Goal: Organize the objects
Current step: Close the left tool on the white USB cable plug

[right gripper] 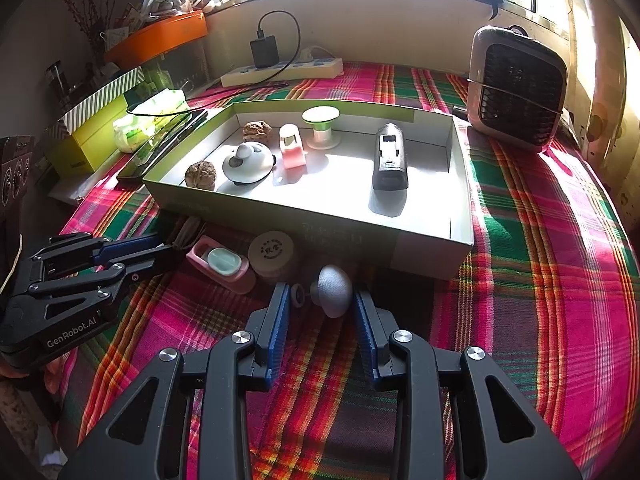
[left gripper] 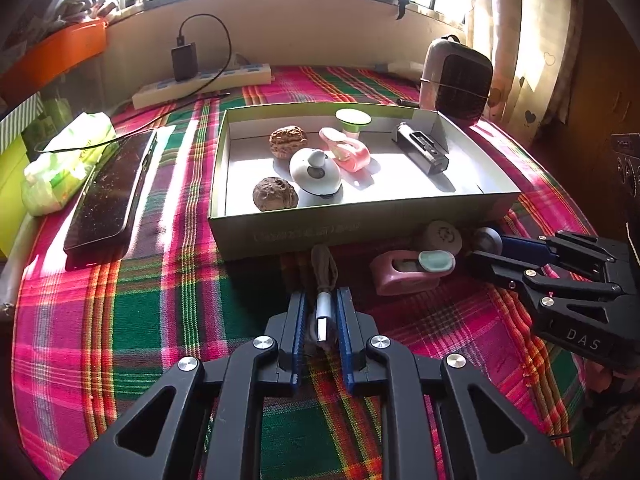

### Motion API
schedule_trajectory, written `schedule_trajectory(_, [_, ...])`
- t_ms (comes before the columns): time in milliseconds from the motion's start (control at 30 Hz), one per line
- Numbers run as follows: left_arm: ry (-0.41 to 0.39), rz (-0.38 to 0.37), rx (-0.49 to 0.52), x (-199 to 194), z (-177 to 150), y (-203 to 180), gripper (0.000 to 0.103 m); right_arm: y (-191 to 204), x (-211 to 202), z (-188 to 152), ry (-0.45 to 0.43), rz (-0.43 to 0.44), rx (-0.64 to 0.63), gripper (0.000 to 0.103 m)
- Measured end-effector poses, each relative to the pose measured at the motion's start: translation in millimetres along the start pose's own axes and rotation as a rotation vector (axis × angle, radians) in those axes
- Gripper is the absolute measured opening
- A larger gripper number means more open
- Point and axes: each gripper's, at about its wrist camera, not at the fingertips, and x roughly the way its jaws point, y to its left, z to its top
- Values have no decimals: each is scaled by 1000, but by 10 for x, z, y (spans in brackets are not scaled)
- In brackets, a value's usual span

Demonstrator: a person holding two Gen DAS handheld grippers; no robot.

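My left gripper is low over the plaid cloth, shut on a silver USB stick with a brown strap, just before the box's front wall. My right gripper is shut on a grey dome-headed knob with a small disc on a stem. The open cardboard box holds two walnuts, a white round lid, a pink clip, a green-topped spool and a black device. A pink holder with a pale green button and a round beige tin lie between the grippers.
A phone and a tissue pack lie left of the box. A power strip with a charger runs along the back wall. A small heater stands at the back right, by the curtain.
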Motion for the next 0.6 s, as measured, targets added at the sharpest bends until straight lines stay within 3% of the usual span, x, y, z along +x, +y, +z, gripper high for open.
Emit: schedule_trajectory(600, [-30, 12, 0, -81, -1, -11, 10, 2, -17, 1, -4, 1, 1, 33])
